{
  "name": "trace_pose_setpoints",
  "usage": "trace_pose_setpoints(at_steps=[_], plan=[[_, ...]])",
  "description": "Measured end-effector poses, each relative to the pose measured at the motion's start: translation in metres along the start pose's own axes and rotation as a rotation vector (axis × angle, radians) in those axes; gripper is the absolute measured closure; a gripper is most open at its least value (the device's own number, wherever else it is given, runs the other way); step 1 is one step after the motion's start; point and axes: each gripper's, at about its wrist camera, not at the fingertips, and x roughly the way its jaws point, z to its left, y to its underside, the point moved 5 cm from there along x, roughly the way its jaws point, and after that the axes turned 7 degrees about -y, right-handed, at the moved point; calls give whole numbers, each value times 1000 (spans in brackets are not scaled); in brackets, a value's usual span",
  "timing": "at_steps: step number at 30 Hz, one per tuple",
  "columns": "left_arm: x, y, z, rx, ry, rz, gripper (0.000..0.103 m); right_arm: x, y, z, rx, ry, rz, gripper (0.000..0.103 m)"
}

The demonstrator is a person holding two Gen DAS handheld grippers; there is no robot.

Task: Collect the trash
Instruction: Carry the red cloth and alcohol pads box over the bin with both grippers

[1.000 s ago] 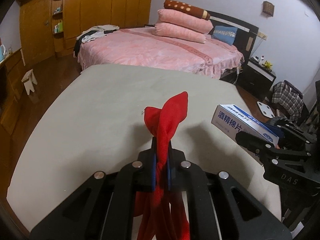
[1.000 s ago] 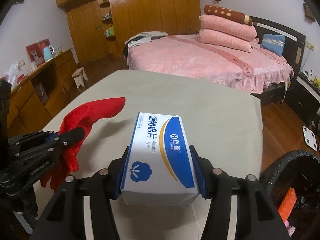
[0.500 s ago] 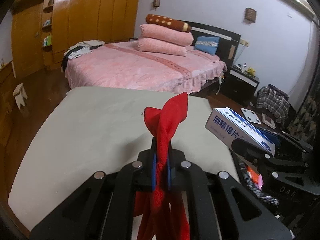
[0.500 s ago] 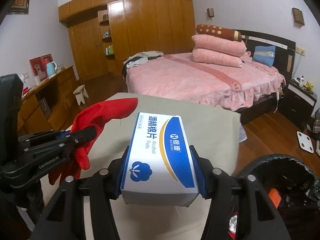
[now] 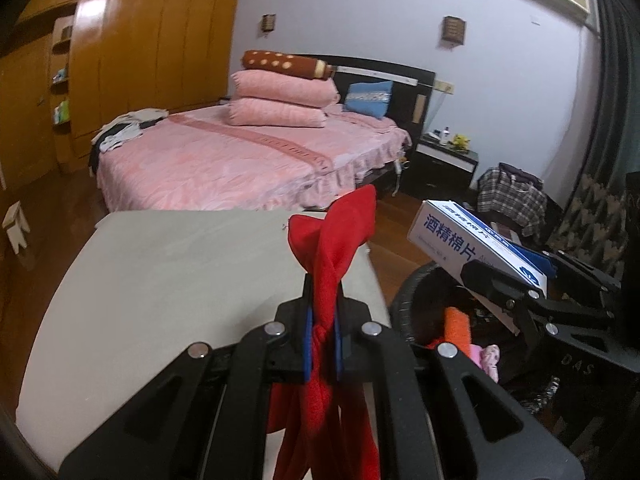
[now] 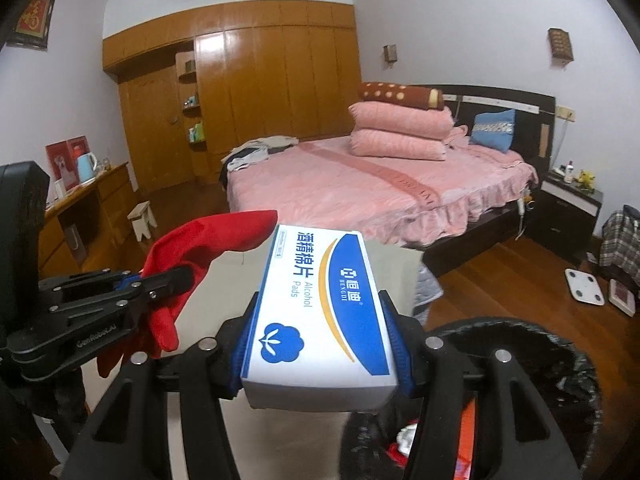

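Left gripper (image 5: 322, 320) pinches the red cloth (image 5: 336, 240); right gripper (image 6: 320, 344) clamps the alcohol-pads box (image 6: 320, 304). Both remain undeposited near the black-lined trash bin (image 6: 560, 344), which already contains items.

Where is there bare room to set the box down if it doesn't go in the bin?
The grey table is bare from its far edge to the left hand-held gripper holding the red cloth. The black bin beside the table's right edge is crowded with trash.
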Motion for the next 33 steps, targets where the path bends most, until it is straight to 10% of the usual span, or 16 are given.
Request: trace_pose_setpoints(at_steps=[33], plan=[[60, 13, -183, 224, 305, 49, 96, -100, 47, -152, 151, 327, -20, 48]])
